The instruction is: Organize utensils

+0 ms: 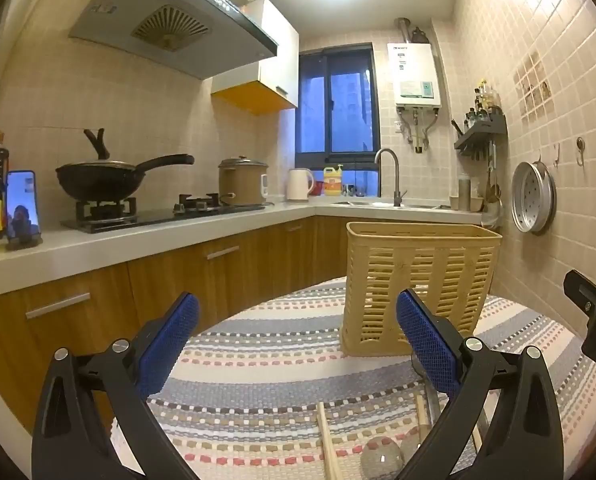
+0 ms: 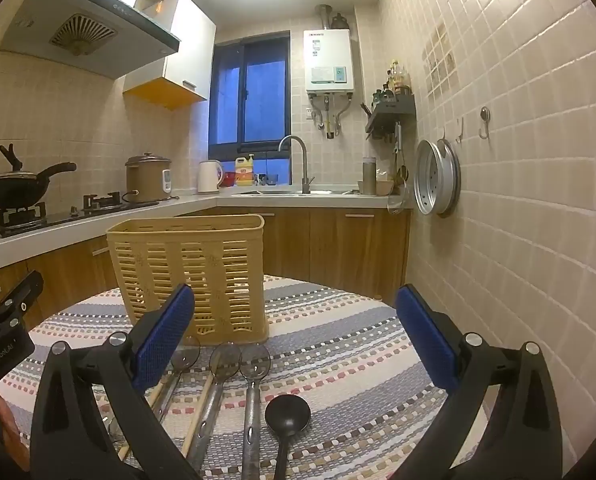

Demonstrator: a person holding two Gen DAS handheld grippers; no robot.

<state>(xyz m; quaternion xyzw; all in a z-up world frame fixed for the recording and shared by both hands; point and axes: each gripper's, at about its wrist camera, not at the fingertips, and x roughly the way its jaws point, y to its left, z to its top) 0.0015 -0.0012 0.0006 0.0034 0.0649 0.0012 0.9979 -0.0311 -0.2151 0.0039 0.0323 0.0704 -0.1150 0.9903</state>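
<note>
A tan slotted utensil basket (image 1: 416,288) (image 2: 194,268) stands upright on a striped cloth-covered table (image 1: 258,360) (image 2: 338,340). In the right wrist view, metal spoons (image 2: 254,360), wooden chopsticks (image 2: 200,412) and a black ladle (image 2: 287,416) lie in front of the basket. The left wrist view shows chopsticks (image 1: 328,444) and a spoon bowl (image 1: 380,458) at the bottom. My left gripper (image 1: 298,344) is open and empty above the cloth. My right gripper (image 2: 296,340) is open and empty above the utensils.
A kitchen counter (image 1: 138,240) with a wok (image 1: 98,178), a rice cooker (image 1: 242,180), a kettle (image 1: 299,184) and a sink tap (image 1: 390,172) runs along the left and back. A tiled wall (image 2: 518,200) with a hanging steamer tray (image 2: 434,178) is on the right.
</note>
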